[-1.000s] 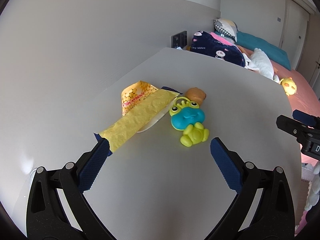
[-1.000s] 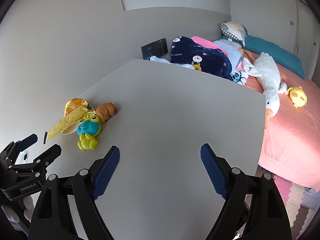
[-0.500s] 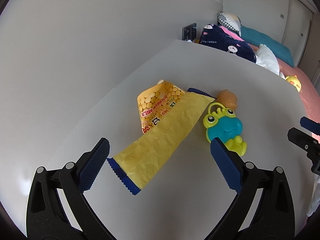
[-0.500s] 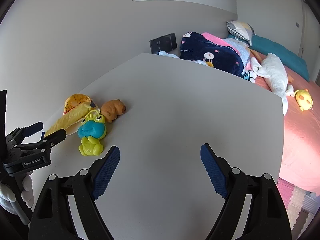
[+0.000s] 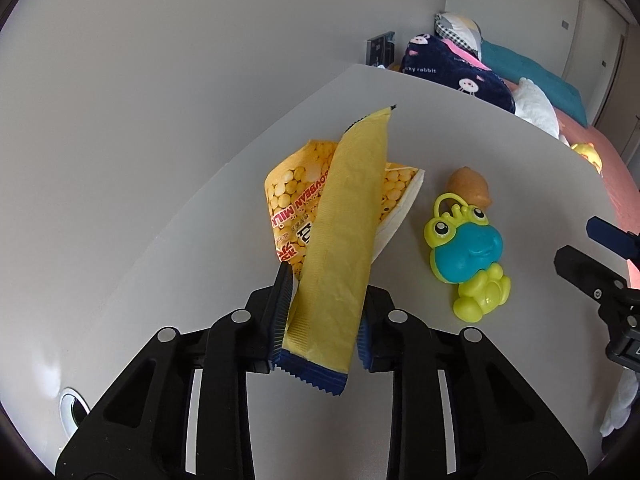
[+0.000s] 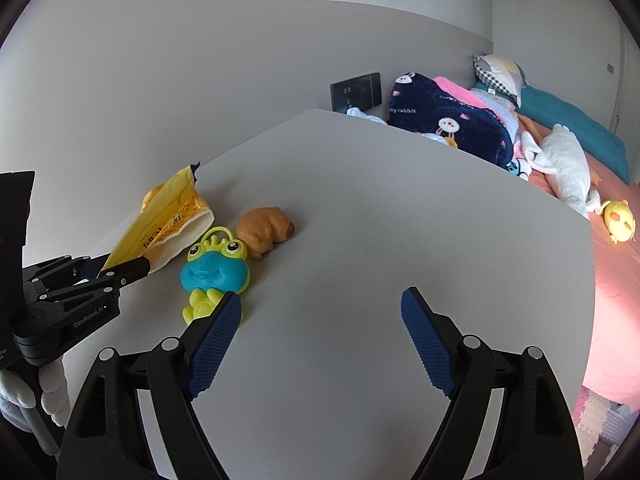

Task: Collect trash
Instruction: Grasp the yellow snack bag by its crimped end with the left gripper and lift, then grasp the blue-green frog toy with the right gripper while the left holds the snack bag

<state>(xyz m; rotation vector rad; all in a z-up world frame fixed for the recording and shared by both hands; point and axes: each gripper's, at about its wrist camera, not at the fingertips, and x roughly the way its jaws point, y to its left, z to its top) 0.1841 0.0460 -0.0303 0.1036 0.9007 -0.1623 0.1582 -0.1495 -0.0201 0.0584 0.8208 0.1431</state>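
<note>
On the grey table (image 5: 460,128), the long yellow crinkled wrapper with blue serrated ends (image 5: 340,240), long axis toward 12 o'clock, has just been clamped by the closing left gripper (image 5: 322,320), while the right gripper (image 6: 320,340) is held apart, empty, farther off.

A long plain yellow crinkled wrapper (image 5: 340,248) ends in a dark blue saw-toothed seal. Beneath it lies a yellow soybean-milk packet (image 5: 288,196) printed with pale round beans, red lettering and a white inside. The plastic frog toy (image 5: 466,252) has a turquoise face, a lime-green body and black-and-white eyes; the small squishy animal figure (image 6: 264,226) is orange-brown. The tabletop (image 6: 400,220) is plain light grey. Both hand-held grippers, left (image 5: 322,320) and right (image 6: 320,340), are black with dark blue ribbed pads. On the pink-sheeted bed (image 6: 616,280) lies a navy blanket with white cartoon rabbits (image 6: 448,124).
</note>
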